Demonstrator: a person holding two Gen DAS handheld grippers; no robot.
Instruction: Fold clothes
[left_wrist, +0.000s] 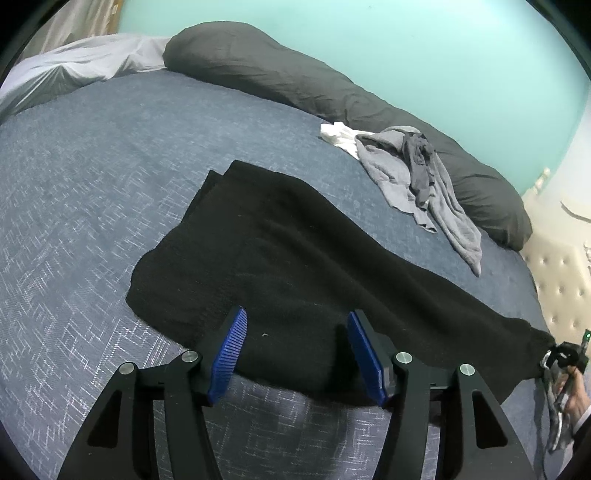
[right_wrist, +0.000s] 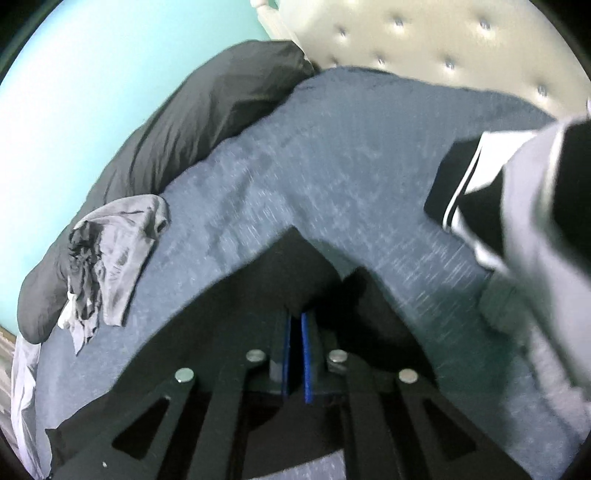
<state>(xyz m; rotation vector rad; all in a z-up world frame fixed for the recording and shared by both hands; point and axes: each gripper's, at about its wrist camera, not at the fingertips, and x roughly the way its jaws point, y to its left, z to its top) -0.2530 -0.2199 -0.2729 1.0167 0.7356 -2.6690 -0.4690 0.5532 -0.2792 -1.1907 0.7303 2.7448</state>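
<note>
A black garment (left_wrist: 295, 266) lies spread lengthwise on the blue bedspread (left_wrist: 92, 192). My left gripper (left_wrist: 295, 350) is open, its blue pads over the garment's near edge, holding nothing. My right gripper (left_wrist: 561, 360) shows at the far right of the left wrist view, at the garment's right end. In the right wrist view my right gripper (right_wrist: 297, 334) is shut on a peak of the black garment (right_wrist: 288, 266), lifted a little off the bed.
A heap of grey and white clothes (left_wrist: 413, 173) lies near a long dark pillow (left_wrist: 332, 92) by the teal wall. Folded black, white and grey clothes (right_wrist: 517, 192) are stacked at right. A tufted headboard (right_wrist: 443, 44) stands behind.
</note>
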